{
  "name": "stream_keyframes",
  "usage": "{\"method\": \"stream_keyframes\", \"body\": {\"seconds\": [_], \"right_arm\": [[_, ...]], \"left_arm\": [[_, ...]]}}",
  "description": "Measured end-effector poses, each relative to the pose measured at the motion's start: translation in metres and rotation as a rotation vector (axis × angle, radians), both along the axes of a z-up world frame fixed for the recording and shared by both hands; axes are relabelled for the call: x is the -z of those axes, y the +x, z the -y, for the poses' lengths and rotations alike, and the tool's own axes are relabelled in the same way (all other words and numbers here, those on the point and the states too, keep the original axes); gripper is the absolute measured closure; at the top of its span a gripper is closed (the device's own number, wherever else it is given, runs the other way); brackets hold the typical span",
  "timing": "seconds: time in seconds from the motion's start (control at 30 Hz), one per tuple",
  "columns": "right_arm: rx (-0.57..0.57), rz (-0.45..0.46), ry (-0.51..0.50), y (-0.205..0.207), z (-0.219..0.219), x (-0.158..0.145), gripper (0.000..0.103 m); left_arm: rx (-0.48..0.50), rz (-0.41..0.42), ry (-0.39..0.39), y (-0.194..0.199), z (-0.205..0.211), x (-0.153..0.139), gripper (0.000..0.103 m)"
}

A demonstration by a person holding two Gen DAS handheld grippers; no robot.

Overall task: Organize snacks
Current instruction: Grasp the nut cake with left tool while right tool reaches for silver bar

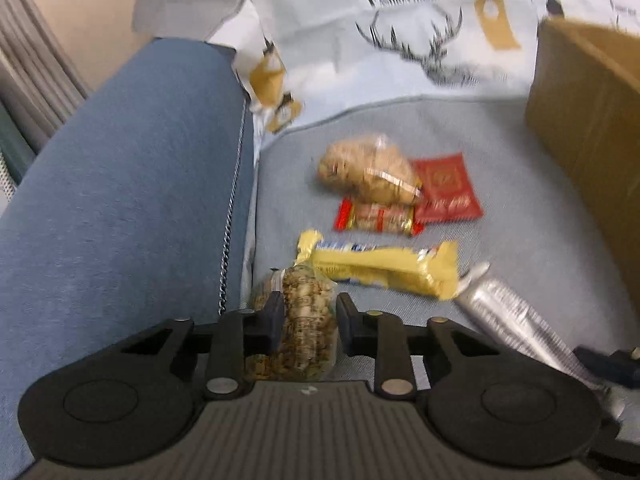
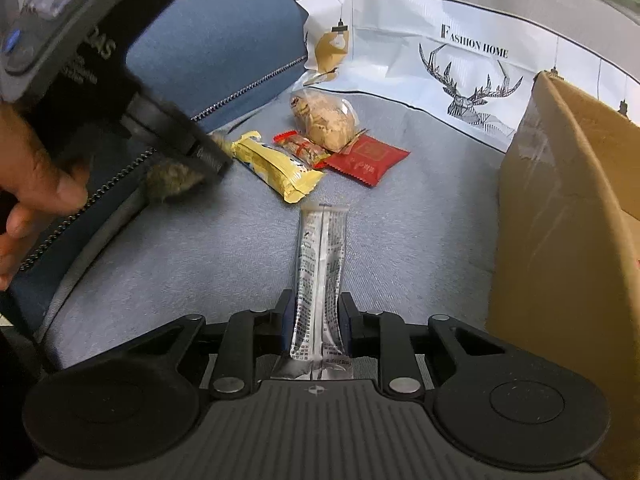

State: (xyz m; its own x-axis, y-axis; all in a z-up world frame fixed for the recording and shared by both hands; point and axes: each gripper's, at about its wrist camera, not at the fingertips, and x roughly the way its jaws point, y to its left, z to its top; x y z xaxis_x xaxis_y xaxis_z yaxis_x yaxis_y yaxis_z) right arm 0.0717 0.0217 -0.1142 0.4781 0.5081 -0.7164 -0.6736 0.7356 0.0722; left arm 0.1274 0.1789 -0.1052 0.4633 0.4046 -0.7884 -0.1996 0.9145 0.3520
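Left gripper (image 1: 308,320) closed on clear grain snack pack (image 1: 306,328); right gripper (image 2: 316,316) clamped on silver stick pack (image 2: 320,280). Ahead, on grey seat (image 2: 200,248): yellow bar (image 2: 276,164), red packet (image 2: 366,158).

Grey-blue fabric seat cushion (image 2: 400,216) underfoot of everything; darker blue padded armrest (image 1: 120,184) along left side, silver zipper (image 1: 230,216) running down its inner seam. White printed cloth (image 2: 400,56) draped across the backrest, line-drawn stag head (image 2: 470,92) with "FASHION HOME" lettering above it and tan hanging-tag motifs; beige wall and pale slatted surface at far left of left wrist view.
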Motion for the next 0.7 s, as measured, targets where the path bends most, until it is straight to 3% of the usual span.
{"method": "stream_keyframes", "body": {"seconds": [0.17, 0.3, 0.4, 0.53, 0.63, 0.7], "right_arm": [[0.003, 0.008, -0.004, -0.008, 0.005, -0.004, 0.079], [0.017, 0.002, 0.005, -0.011, 0.010, -0.006, 0.079], [0.011, 0.005, 0.001, -0.012, 0.009, -0.006, 0.079], [0.019, -0.009, -0.008, -0.009, 0.008, -0.004, 0.078], [0.016, -0.043, -0.007, -0.007, 0.008, -0.001, 0.075], [0.013, -0.050, -0.013, -0.005, 0.006, 0.001, 0.074]], "left_arm": [[-0.030, 0.106, -0.094, -0.010, -0.007, -0.022, 0.079], [-0.013, 0.234, -0.352, -0.025, -0.015, -0.045, 0.079], [0.009, 0.206, -0.589, -0.026, -0.023, -0.040, 0.078], [-0.027, 0.111, -0.607, -0.019, -0.024, -0.026, 0.075], [-0.086, 0.080, -0.526, -0.016, -0.025, -0.021, 0.073], [-0.132, 0.075, -0.513, -0.016, -0.031, -0.019, 0.069]]}}
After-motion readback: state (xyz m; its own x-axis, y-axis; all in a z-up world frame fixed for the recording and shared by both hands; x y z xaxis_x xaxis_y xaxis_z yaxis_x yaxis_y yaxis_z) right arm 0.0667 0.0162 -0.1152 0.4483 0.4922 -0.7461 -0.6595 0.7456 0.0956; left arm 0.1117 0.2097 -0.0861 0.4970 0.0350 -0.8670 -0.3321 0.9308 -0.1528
